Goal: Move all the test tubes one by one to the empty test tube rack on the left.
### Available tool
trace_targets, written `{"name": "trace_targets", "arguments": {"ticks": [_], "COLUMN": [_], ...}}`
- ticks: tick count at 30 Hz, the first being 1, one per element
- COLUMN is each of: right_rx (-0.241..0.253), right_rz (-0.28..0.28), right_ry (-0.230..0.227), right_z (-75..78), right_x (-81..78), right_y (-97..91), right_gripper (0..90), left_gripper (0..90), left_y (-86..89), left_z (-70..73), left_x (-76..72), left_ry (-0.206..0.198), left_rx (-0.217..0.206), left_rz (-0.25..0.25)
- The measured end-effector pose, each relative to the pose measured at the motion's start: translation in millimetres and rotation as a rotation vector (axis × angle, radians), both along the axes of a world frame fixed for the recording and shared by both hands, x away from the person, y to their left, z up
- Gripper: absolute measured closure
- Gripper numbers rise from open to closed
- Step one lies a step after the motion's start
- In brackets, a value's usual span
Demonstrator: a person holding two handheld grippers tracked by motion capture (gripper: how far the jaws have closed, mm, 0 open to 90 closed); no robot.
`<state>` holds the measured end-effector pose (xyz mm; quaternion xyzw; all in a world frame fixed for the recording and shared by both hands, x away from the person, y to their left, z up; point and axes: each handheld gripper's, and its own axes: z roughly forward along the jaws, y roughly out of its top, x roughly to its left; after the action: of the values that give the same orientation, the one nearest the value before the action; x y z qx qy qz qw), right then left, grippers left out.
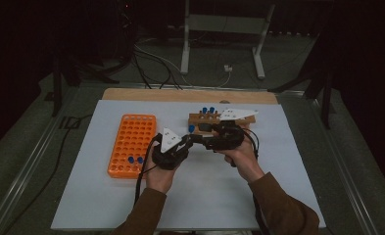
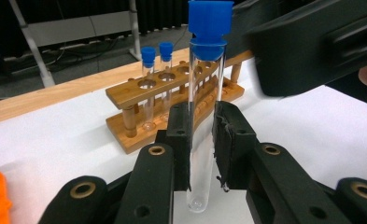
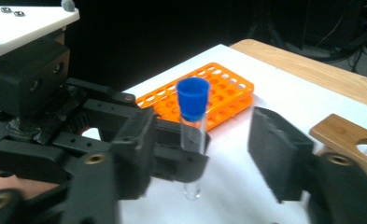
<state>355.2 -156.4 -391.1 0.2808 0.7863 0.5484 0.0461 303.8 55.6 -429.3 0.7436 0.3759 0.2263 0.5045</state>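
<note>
1. Handover under way: your left gripper (image 2: pixel 202 154) has its pads clamped on a blue-capped glass tube (image 2: pixel 204 126), held upright above the white mat (image 1: pixel 258 196), between the orange rack (image 1: pixel 132 145) and the wooden rack (image 2: pixel 172 100).
2. Right gripper (image 3: pixel 228 149): jaws stand apart on either side of the tube, pads clear of the glass. It holds nothing.
3. Grip point sits low on the tube, near the rounded bottom, so the long capped upper part is free to lever. Knock it with the right gripper's body as you draw back and the tube could tilt or slide out.
4. Glass on hard pads: squeeze harder to make up for slip and you risk cracking it; ease off and it drops onto the mat.
5. Two grippers crowd together in the high view. Pull the right one straight away from the tube, not across it.
6. Wooden rack close behind has two capped tubes (image 2: pixel 156 84) standing in it. A wide swing could clip them.
7. Orange rack already has two blue caps (image 1: pixel 135 159) near its front edge. Come down tilted and your tube may catch a hole rim or bump those neighbours.
</note>
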Motion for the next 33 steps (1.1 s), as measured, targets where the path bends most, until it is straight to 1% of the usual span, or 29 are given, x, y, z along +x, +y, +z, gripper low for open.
{"name": "trace_targets", "arguments": {"ticks": [4, 6, 8, 11, 12, 14, 17, 20, 21, 23, 27, 29, 31, 33], "right_rx": [0.015, 0.009, -0.006, -0.022, -0.033, -0.064, -0.099, -0.113, -0.108, -0.098, -0.095, -0.087, -0.084, -0.086], "right_rz": [-0.028, -0.039, -0.061, -0.087, -0.102, -0.124, -0.148, -0.182, -0.185, -0.193, -0.217, -0.232, -0.245, -0.266], "right_ry": [-0.013, -0.022, -0.033, -0.035, -0.038, -0.060, -0.082, -0.105, -0.108, -0.094, -0.077, -0.084, -0.081, -0.089], "right_z": [-1.5, -4.3, -8.4, -14.1, -15.3, -17.8, -22.3, -28.5, -31.2, -37.0, -44.1, -44.8, -45.5, -46.6], "right_x": [-1.1, -3.0, -4.8, -5.5, -6.0, -8.2, -13.2, -19.9, -22.2, -25.4, -28.2, -29.7, -30.8, -31.9], "right_y": [-7.2, -10.5, -14.1, -20.7, -22.9, -26.4, -31.2, -37.5, -40.5, -46.7, -61.9, -70.1, -77.5, -83.7], "right_gripper": [21.7, 15.8, 14.4, 8.4, 7.6, 3.7, 2.4, 1.5, 1.5, 1.5, 1.5, 1.2, 0.1, 0.1], "left_gripper": [77.9, 77.8, 77.9, 77.9, 77.9, 77.9, 77.8, 77.8, 77.8, 77.8, 77.6, 77.6, 77.6, 77.6], "left_y": [4.1, 6.2, 7.6, 10.3, 11.1, 13.4, 18.0, 23.5, 25.6, 30.3, 40.2, 45.3, 50.6, 56.1], "left_z": [0.2, 1.3, 2.6, 4.3, 4.7, 5.7, 8.0, 12.0, 13.4, 16.0, 19.9, 21.8, 23.7, 25.8], "left_x": [-0.7, -1.2, -1.7, -2.1, -2.1, -1.9, -1.0, -0.8, -0.9, -0.8, 1.0, 1.7, 2.4, 2.4], "left_ry": [0.003, 0.004, 0.003, 0.004, 0.004, 0.005, 0.001, -0.004, -0.006, -0.007, -0.007, -0.009, -0.012, -0.015], "left_rx": [-0.012, -0.028, -0.044, -0.050, -0.055, -0.060, -0.066, -0.076, -0.083, -0.091, -0.124, -0.137, -0.153, -0.167], "left_rz": [0.011, 0.014, 0.013, 0.014, 0.015, 0.021, 0.035, 0.041, 0.044, 0.051, 0.069, 0.079, 0.088, 0.096]}}
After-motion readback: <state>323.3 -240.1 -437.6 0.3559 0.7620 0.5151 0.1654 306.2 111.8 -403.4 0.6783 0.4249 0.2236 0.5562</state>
